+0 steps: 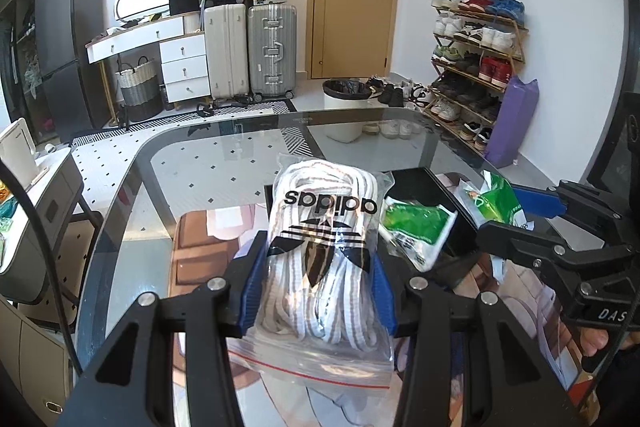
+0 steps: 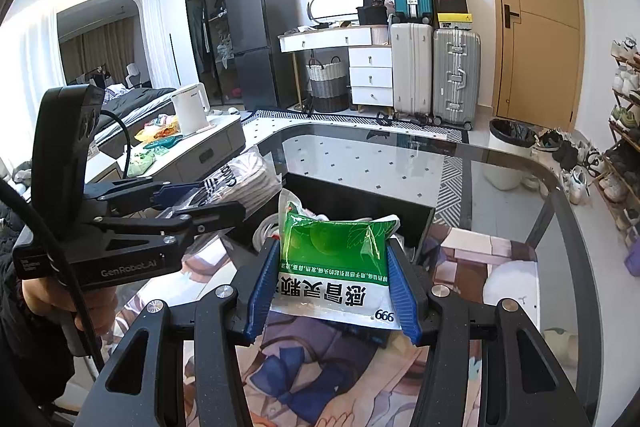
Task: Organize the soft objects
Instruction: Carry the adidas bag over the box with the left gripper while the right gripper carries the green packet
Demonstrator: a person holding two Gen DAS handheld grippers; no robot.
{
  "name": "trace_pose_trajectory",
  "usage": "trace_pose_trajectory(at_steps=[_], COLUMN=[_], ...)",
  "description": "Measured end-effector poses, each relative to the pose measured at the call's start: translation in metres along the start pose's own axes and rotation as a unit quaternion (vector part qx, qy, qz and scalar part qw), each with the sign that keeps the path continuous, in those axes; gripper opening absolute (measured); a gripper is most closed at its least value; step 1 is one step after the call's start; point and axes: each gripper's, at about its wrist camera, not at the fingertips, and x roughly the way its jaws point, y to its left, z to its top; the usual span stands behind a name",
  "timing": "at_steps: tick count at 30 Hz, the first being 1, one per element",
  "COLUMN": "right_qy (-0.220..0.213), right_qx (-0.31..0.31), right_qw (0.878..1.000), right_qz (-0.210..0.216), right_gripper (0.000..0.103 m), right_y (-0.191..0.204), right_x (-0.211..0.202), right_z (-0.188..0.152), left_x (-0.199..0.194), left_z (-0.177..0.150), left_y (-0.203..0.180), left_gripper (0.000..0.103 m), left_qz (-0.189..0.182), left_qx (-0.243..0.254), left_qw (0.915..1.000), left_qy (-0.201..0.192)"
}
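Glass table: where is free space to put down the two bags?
The glass table is bare beyond the black box, up to its far rim, and along its right edge. It is crowded near the box, where the lace bag and green sachet are held.

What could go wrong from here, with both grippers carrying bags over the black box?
1. The left gripper pinches only the lower part of the slick zip bag of laces; the top-heavy bag could slip out.
2. The right gripper holds the green medicine sachet close beside the left one; they may collide over the black box.
3. A dropped bag could miss the box and land on the glass table.
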Motion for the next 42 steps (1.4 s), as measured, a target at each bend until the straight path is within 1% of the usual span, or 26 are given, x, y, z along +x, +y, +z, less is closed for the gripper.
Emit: trace_pose_trajectory(at_steps=[6, 13, 19, 27, 30, 38, 41, 42], right_qy=[-0.001, 0.007, 0.013, 0.025, 0.030, 0.044, 0.042, 0.041], right_qx=[-0.003, -0.005, -0.010, -0.009, -0.008, -0.010, -0.011, -0.010], right_qw=[1.000, 1.000, 1.000, 1.000, 0.999, 0.999, 0.999, 0.999], right_qz=[0.005, 0.005, 0.006, 0.008, 0.008, 0.006, 0.005, 0.005], right_gripper=[0.052, 0.052, 0.052, 0.052, 0.052, 0.052, 0.052, 0.054], right_y=[-0.003, -0.009, -0.013, -0.019, -0.017, -0.023, -0.025, -0.025], right_x=[0.014, 0.033, 0.053, 0.082, 0.089, 0.101, 0.103, 0.102], right_z=[0.008, 0.017, 0.022, 0.024, 0.024, 0.020, 0.021, 0.021], left_x=[0.016, 0.031, 0.042, 0.048, 0.049, 0.051, 0.050, 0.050], left_z=[0.004, 0.007, 0.006, 0.005, 0.004, 0.004, 0.003, 0.003], left_y=[0.002, 0.003, -0.003, -0.009, -0.007, -0.011, -0.015, -0.016], left_gripper=[0.046, 0.046, 0.046, 0.046, 0.046, 0.044, 0.044, 0.044], left_qz=[0.007, 0.008, 0.009, 0.015, 0.012, 0.011, 0.014, 0.014], left_qx=[-0.003, 0.000, 0.005, 0.021, 0.018, 0.028, 0.035, 0.036], left_qw=[1.0000, 0.9999, 0.9998, 0.9995, 0.9996, 0.9992, 0.9989, 0.9989], left_qy=[0.005, 0.012, 0.019, 0.015, 0.017, 0.025, 0.027, 0.028])
